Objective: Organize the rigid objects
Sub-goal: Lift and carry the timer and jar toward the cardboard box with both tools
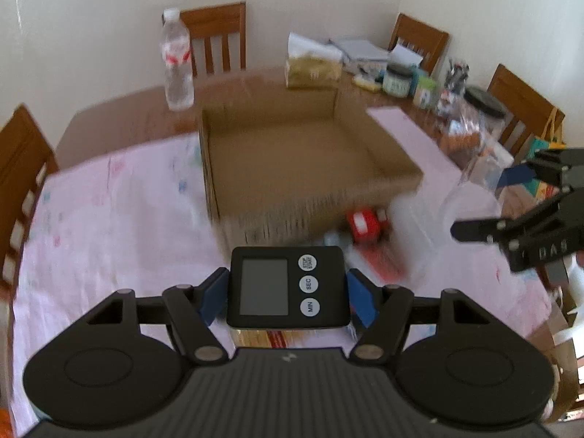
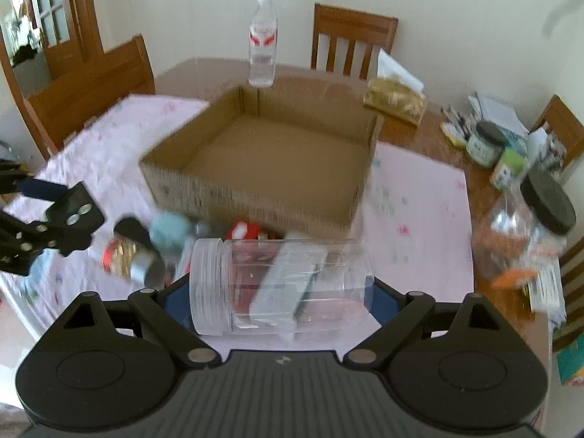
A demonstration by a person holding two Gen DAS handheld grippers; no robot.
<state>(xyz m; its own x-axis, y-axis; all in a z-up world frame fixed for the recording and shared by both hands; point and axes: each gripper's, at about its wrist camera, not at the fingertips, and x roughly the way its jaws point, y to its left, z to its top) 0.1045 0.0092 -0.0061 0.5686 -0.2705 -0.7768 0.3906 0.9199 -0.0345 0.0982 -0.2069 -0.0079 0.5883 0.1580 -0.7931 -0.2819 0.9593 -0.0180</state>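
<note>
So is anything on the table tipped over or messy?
Yes. A tin can lies on its side in a jumble of small things in front of the empty cardboard box, and the clear jar is held sideways.

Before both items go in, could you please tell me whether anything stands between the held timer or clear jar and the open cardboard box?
Nothing visible does. The timer and the clear jar are both held in front of the cardboard box, whose open top is uncovered and whose inside looks bare.

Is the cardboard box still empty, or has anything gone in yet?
Empty: both wrist views show the cardboard box with a bare brown floor. The timer and clear jar are in the grippers, outside it.
</note>
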